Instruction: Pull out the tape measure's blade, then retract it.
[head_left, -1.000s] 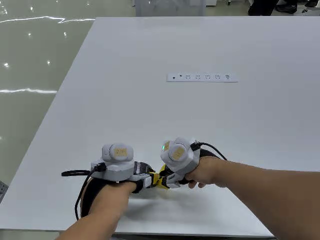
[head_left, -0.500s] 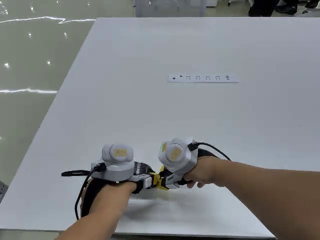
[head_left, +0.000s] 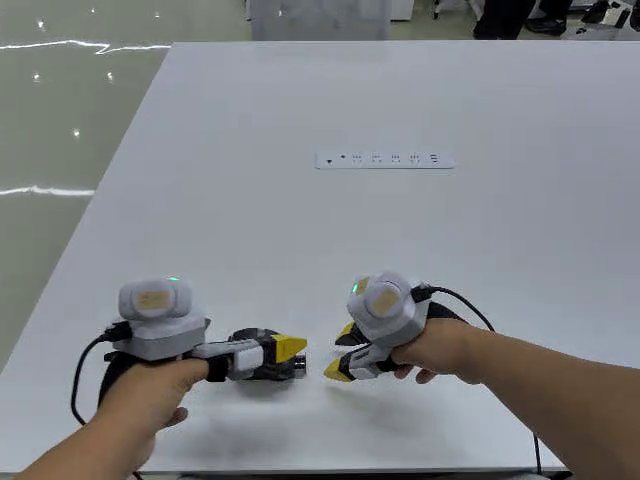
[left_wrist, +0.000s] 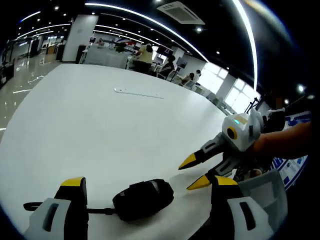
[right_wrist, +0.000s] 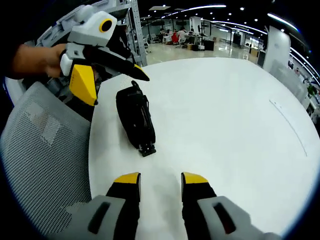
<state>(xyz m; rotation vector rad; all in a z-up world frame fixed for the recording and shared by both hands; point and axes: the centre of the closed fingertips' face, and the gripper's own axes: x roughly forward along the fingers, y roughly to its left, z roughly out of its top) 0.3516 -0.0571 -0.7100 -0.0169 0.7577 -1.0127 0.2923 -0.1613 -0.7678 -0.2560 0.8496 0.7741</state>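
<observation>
The left gripper is open, its yellow-tipped jaws standing either side of the black tape measure (I can make out no contact). The tape measure lies on the white table. Just beside it the right gripper points at it, jaws parted. Farther off lies a power strip.
</observation>
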